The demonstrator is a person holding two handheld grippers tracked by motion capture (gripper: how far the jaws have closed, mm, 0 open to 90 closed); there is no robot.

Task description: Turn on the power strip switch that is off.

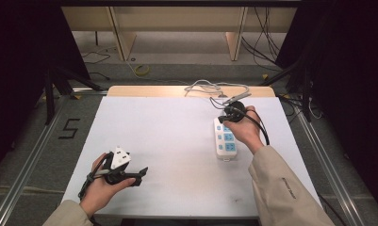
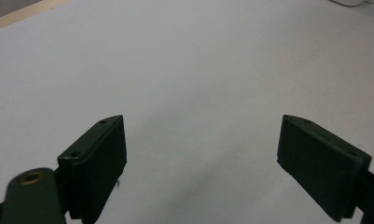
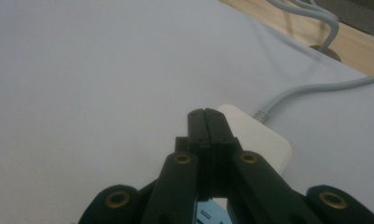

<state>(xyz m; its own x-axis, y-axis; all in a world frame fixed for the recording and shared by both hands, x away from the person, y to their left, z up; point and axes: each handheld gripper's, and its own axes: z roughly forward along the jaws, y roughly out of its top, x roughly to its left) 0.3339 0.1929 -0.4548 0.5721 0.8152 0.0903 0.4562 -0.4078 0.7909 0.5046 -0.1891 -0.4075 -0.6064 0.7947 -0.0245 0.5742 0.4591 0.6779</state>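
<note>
The long white plastic power strip with blue sockets [image 1: 225,139] is lying on the right side of the white table [image 1: 168,141], its grey cord [image 3: 310,88] running off the far edge. I am holding my right gripper [image 3: 207,122] squeezed shut with nothing in it, just over the strip's far end, maybe to press on it. My left gripper [image 2: 201,158] is waiting wide open and empty, well apart, so it stays out of the way.

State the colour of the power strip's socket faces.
Light blue, on a white power strip; the high view shows it best.
</note>
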